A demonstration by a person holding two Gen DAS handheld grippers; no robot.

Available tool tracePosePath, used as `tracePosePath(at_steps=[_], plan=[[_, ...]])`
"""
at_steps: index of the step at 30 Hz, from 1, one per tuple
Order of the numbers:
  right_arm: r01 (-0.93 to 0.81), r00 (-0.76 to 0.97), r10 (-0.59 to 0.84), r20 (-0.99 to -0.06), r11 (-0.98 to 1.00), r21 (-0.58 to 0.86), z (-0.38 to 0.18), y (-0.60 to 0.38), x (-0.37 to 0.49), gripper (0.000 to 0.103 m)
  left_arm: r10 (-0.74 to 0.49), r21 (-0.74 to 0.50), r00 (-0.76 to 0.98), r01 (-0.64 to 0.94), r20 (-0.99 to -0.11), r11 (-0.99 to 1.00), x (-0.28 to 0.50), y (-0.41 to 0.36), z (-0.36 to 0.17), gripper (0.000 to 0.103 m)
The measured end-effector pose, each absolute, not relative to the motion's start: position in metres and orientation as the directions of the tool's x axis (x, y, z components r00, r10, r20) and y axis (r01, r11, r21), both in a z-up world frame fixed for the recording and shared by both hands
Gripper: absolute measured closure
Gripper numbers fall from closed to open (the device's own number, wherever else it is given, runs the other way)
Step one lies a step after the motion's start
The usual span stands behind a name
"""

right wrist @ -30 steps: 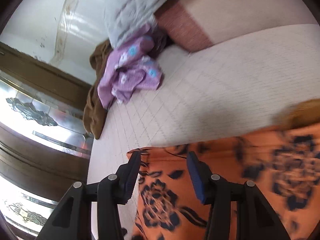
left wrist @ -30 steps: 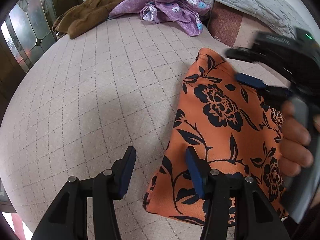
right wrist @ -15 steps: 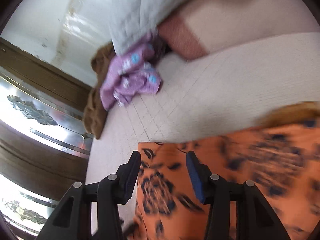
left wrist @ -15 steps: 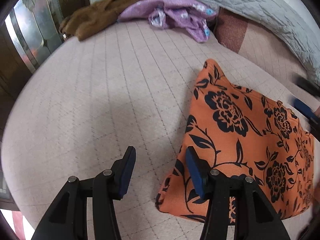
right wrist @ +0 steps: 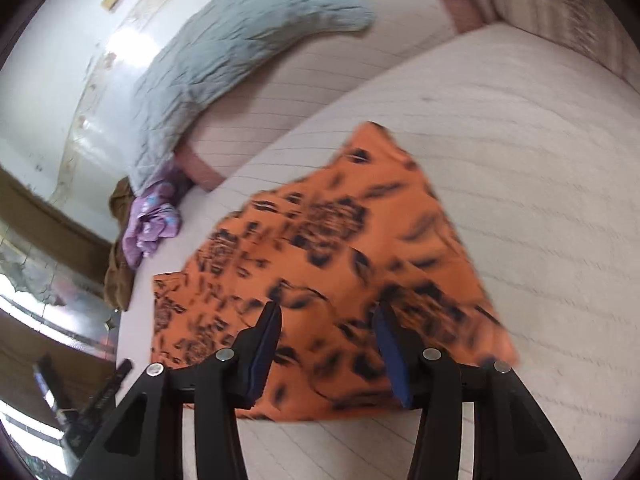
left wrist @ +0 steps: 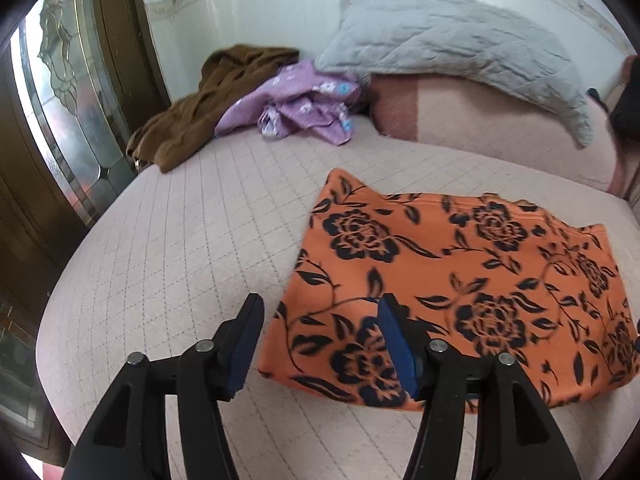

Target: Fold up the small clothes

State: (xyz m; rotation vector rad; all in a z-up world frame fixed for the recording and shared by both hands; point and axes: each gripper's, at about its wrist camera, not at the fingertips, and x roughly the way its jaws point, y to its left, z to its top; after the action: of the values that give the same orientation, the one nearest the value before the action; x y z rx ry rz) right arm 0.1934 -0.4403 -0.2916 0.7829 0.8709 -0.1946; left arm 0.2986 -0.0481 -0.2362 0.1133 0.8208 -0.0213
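Observation:
An orange cloth with black flowers (left wrist: 460, 280) lies folded flat on the quilted pink bed cover (left wrist: 192, 240). My left gripper (left wrist: 320, 312) hovers over the cloth's near left corner. Its jaws are opening and hold nothing; the cloth only shows below the gap. In the right wrist view the same orange cloth (right wrist: 340, 248) is blurred by motion. There my right gripper (right wrist: 327, 312) hangs above the cloth's near edge, open, with nothing pinched between its blue pads.
At the head of the bed lie a purple flowered garment (left wrist: 296, 108) and a brown garment (left wrist: 192, 120). A grey quilted pillow (left wrist: 452, 44) rests on a pink bolster (left wrist: 480, 128). A glass-panelled door (left wrist: 68, 120) stands past the bed's left edge.
Both grippers have drawn back and up from the orange cloth. The right gripper and the hand holding it have left the left wrist view. The left jaws stand a little wider.

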Motion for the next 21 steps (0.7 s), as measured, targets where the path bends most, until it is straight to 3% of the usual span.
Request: tracePosePath(at_steps=[7,9,11,21], plan=[[0.441,0.656,0.058,-0.753,0.780,0.444,-0.284,-0.428,0.189,0.051,0.022,0.125,0.714,0.093,-0.700,0.988,0.291,-0.062,-0.236,0.040],[0.439,0.642,0.038,-0.765,0.800,0.409,-0.284,-0.424,0.192,0.054,0.028,0.143,0.714,0.102,-0.700,0.984,0.292,-0.064,-0.239,0.040],[0.440,0.616,0.039,-0.787,0.812,0.384,-0.289,-0.421,0.198,0.065,0.038,0.158,0.709,0.104,-0.704,0.982,0.294,-0.065,-0.244,0.040],[0.494,0.524,-0.009,-0.852,0.818,0.295,-0.304,-0.417,0.211,0.065,0.050,0.162,0.660,0.110,-0.749,0.981,0.312,-0.064,-0.265,0.040]])
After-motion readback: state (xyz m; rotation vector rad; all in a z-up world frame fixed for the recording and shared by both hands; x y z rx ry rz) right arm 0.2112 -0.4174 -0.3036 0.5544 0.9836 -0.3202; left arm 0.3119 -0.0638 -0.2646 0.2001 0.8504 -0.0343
